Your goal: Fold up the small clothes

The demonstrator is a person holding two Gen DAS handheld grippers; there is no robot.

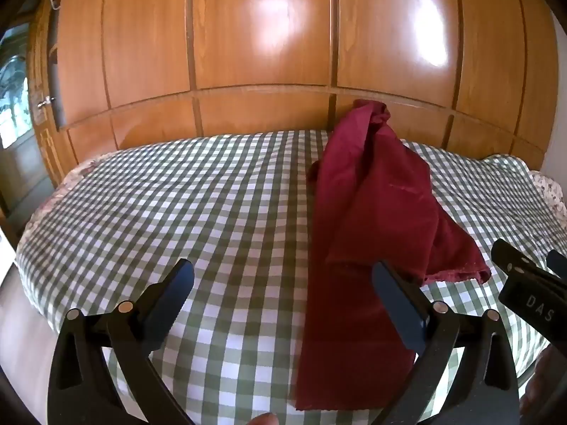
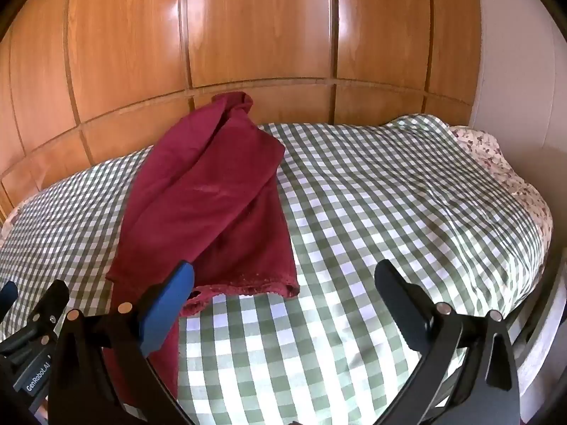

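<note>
A dark red garment (image 1: 372, 194) lies lengthwise on the green-and-white checked bed cover (image 1: 177, 194). One long strip runs toward me, and a second part is folded over it with a frayed hem at the right. Its far end bunches up against the wardrobe. My left gripper (image 1: 281, 272) hovers open above the near strip, its right finger over the cloth, with nothing between the pads. In the right wrist view the garment (image 2: 212, 194) lies left of centre. My right gripper (image 2: 285, 269) is open over the bare cover (image 2: 389, 194), its left finger above the hem. Each gripper shows at the edge of the other's view.
Glossy wooden wardrobe panels (image 1: 265, 35) rise directly behind the bed. A floral sheet (image 2: 478, 145) shows at the bed's right end beside a white wall (image 2: 514, 71). A door with a knob (image 1: 46, 101) stands at the far left.
</note>
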